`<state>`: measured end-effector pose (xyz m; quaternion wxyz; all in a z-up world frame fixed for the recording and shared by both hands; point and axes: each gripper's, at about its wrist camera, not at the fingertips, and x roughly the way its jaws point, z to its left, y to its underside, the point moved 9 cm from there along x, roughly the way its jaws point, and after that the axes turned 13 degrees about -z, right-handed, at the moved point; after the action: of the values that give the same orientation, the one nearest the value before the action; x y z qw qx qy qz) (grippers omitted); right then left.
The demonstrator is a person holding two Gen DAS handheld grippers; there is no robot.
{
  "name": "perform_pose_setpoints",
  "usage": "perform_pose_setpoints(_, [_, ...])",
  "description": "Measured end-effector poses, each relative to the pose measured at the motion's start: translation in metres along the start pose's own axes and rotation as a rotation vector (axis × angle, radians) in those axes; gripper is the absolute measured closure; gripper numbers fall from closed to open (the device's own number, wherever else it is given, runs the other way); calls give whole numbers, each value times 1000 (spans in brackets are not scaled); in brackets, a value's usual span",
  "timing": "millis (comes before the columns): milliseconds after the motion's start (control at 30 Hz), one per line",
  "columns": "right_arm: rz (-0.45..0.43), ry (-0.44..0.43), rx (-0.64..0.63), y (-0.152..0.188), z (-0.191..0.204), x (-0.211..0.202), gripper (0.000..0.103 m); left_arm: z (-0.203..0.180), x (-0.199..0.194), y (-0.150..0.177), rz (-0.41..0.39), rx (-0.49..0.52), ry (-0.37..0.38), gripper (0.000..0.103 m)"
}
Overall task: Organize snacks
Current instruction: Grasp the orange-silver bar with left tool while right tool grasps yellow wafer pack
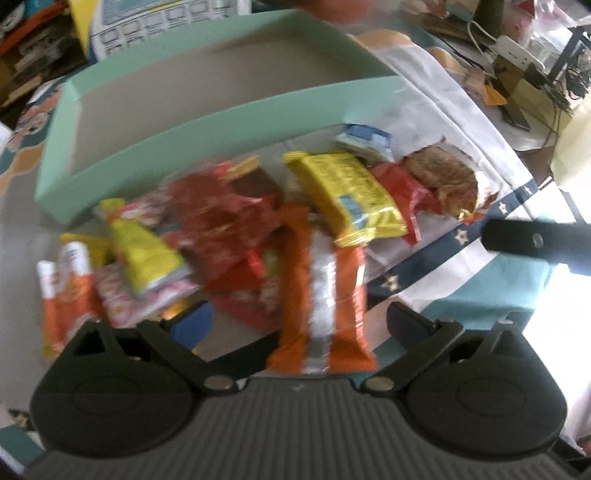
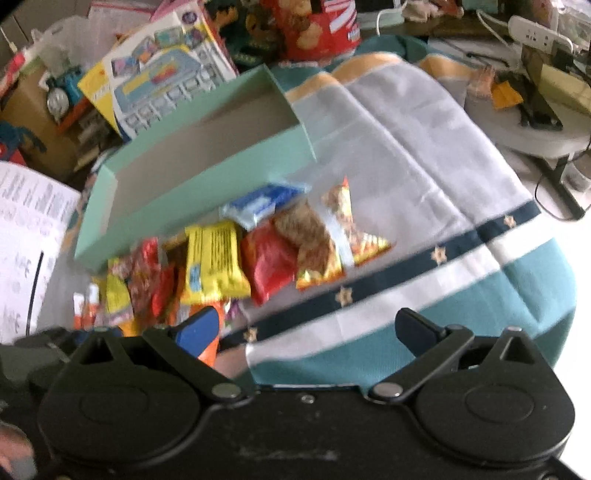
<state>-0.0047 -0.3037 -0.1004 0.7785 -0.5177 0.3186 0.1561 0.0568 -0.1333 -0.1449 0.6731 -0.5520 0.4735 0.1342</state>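
Under my work lies a grey cloth [image 2: 406, 147] with a navy, star-dotted stripe [image 2: 443, 251] and a teal border. Behind it I see a toy box [image 2: 166, 81], a red snack canister [image 2: 321, 29], and a white power strip [image 2: 535, 31].

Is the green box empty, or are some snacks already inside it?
Empty: the green box shows only bare floor; the snacks lie outside.

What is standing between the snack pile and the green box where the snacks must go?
Nothing visible blocks the way. The green box lies open and looks empty, right behind the snack pile. Only its near wall must be cleared. The left gripper is open above the orange packet.
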Motion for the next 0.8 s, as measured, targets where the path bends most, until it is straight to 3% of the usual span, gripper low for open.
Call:
perform_pose_setpoints(100, [-11,-36,10,-9,4,6,16,-14,8,-1,-3,31,12,25])
perform_pose_setpoints(133, [-10,-49,11,-11,5,8,20,-17,10,-1,-5,36,19,34])
perform_pose_setpoints(167, [-7,-63,10,-13,7,11,23,-20,12,-2,-9,39,26,53])
perform_pose_setpoints(200, [-6,-86,7,-15,12,14,31,-21,13,-1,-9,46,23,60])
perform_pose_setpoints(233, [-5,-114,5,-17,17,17,39,-22,14,-1,-6,45,33,59])
perform_pose_setpoints(333, [-1,-187,-18,-21,37,26,48,-18,13,-2,-7,8,61,59])
perform_pose_setpoints(500, [56,-253,-81,-19,71,55,49,-3,10,3,2,-44,89,59])
perform_pose_setpoints(800, [131,-224,-143,-10,99,103,49,7,14,3,7,-81,132,56])
